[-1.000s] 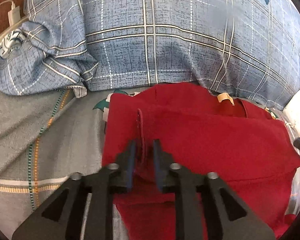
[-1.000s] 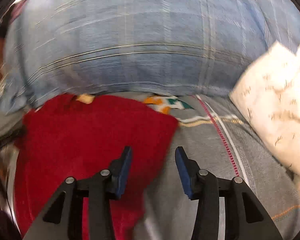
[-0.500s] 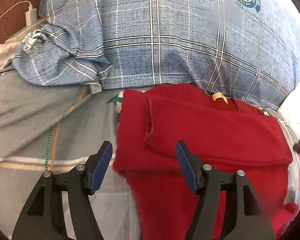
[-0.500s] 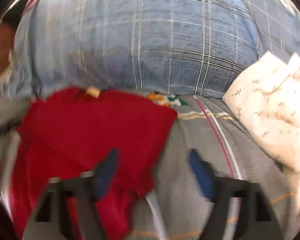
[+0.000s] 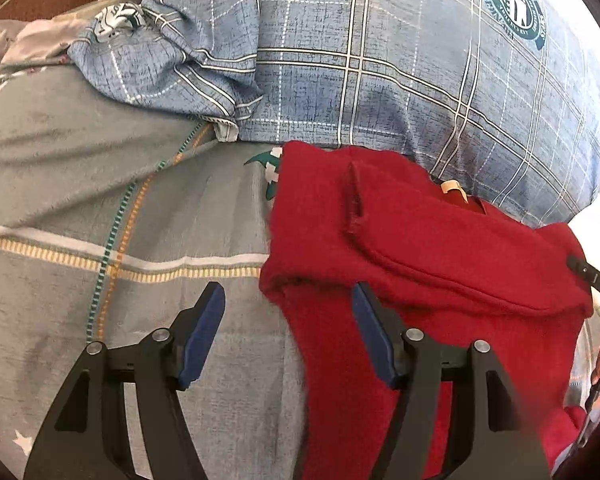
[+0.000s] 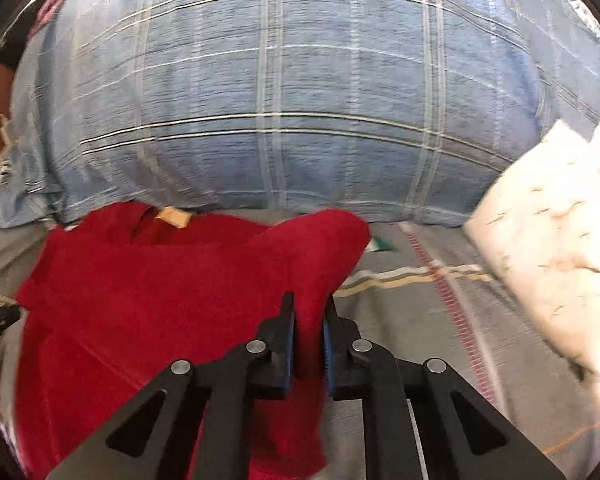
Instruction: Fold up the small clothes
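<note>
A small red garment (image 5: 440, 264) lies on a grey striped bedsheet (image 5: 100, 200), its left sleeve folded in across the chest and a tan neck label (image 5: 452, 188) at the far side. My left gripper (image 5: 288, 304) is open and empty, straddling the garment's near left edge. In the right wrist view the same red garment (image 6: 160, 288) fills the left half. My right gripper (image 6: 309, 312) is shut on the garment's right edge, and the right shoulder part (image 6: 324, 232) is lifted into a hump.
A big blue plaid pillow (image 5: 380, 60) lies just behind the garment; it also shows in the right wrist view (image 6: 280, 100). A white patterned pillow (image 6: 552, 232) sits on the right. Crumpled blue cloth (image 5: 148, 60) lies at the far left.
My left gripper let go of the folded-in sleeve, opened and drew back to the left. My right gripper went from open to shut on the garment's right edge and lifted it.
</note>
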`<state>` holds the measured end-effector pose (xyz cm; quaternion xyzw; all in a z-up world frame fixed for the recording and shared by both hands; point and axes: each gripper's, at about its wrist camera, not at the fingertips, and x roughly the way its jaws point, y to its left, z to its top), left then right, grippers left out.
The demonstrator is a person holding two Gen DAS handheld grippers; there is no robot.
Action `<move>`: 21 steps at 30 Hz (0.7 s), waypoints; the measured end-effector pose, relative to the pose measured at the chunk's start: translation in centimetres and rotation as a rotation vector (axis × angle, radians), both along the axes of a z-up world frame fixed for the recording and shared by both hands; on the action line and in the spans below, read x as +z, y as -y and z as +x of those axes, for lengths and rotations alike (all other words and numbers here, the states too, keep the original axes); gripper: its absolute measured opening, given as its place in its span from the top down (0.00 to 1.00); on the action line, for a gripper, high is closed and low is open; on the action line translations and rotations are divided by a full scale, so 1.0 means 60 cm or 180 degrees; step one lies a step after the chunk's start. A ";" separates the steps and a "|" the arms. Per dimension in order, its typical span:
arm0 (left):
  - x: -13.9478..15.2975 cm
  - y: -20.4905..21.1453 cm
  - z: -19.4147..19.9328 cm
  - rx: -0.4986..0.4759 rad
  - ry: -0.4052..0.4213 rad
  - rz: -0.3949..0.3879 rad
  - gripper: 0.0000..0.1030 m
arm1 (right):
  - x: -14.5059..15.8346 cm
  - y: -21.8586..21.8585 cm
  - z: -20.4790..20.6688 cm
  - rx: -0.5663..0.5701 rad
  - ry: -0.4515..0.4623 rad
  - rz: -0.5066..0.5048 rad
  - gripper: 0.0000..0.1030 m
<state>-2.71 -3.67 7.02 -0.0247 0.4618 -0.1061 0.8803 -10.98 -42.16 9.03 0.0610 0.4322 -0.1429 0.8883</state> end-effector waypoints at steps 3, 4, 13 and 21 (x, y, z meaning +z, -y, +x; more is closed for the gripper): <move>-0.003 0.009 -0.002 -0.0052 -0.0009 0.0097 0.37 | -0.030 0.024 0.009 -0.0160 -0.0159 0.0020 0.91; -0.002 0.011 -0.006 -0.0063 0.0012 0.0129 0.37 | -0.035 0.030 0.008 -0.0175 -0.0185 0.0123 0.89; 0.014 0.011 -0.029 -0.0136 0.0033 0.0209 0.37 | 0.028 -0.016 -0.092 0.0202 -0.0013 0.0170 0.59; 0.015 0.026 -0.086 -0.0374 -0.0003 0.0342 0.37 | -0.027 -0.051 -0.121 0.0391 -0.0525 -0.0205 0.64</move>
